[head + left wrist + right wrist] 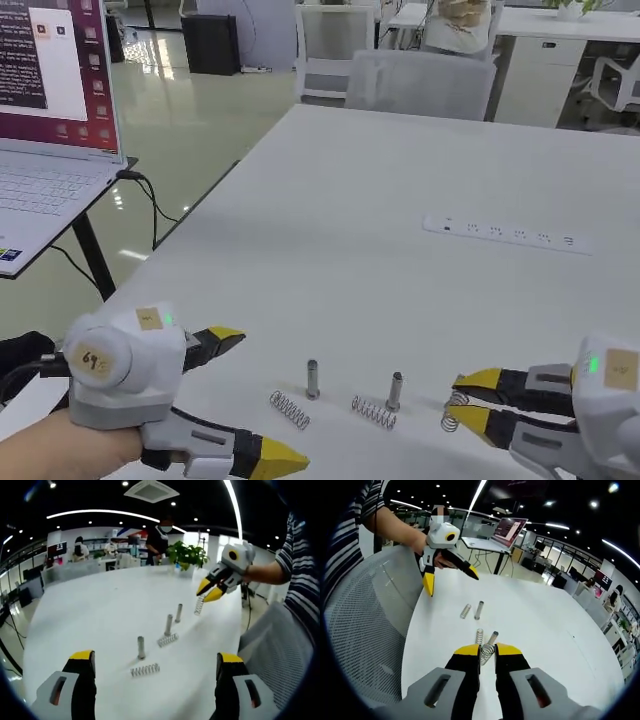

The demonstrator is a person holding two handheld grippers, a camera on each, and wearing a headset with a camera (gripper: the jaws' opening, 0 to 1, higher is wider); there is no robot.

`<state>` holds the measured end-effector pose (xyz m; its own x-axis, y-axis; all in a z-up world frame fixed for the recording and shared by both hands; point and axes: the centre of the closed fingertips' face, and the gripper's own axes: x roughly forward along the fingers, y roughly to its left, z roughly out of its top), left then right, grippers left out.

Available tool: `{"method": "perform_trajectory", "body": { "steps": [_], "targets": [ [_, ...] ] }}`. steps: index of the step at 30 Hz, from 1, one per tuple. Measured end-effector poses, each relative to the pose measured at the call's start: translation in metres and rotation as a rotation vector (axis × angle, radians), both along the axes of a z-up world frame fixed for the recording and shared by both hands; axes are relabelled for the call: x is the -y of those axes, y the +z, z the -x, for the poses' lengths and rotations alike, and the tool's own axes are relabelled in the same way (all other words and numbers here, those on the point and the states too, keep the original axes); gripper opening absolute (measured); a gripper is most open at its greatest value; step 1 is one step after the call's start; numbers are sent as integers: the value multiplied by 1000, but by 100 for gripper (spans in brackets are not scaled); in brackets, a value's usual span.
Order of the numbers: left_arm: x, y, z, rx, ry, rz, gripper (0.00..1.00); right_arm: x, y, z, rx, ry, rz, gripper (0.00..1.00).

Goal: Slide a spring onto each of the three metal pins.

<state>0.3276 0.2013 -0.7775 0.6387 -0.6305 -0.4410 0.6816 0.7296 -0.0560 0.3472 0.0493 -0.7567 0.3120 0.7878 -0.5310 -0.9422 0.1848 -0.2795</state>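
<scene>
Three short metal pins stand upright in a row on the white table: the nearest pin (141, 647), the middle pin (168, 625) and the far pin (178, 613). One loose spring (145, 670) lies by the nearest pin, and a second spring (167, 640) lies at the middle pin's foot. My right gripper (487, 650) is shut on a third spring (486, 656), held just beside the far pin, as the right gripper (209, 592) with its hanging spring (200, 605) shows. My left gripper (262, 398) is open and holds nothing, left of the pins (312, 380).
An open laptop (50, 120) sits on a stand off the table's left side, with its cable hanging. A white power strip (505, 235) lies farther back on the table (400, 180). Office chairs (420, 85) stand at the far edge. A mesh chair (365, 630) is close by me.
</scene>
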Motion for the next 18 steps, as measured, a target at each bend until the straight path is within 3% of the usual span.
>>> {"method": "perform_trajectory", "body": {
  "steps": [12, 18],
  "targets": [
    [0, -1, 0, -6, 6, 0, 98, 7, 6, -16, 17, -33, 1, 8],
    [-1, -3, 2, -13, 7, -9, 98, 13, 14, -35, 41, -71, -7, 8]
  ]
}}
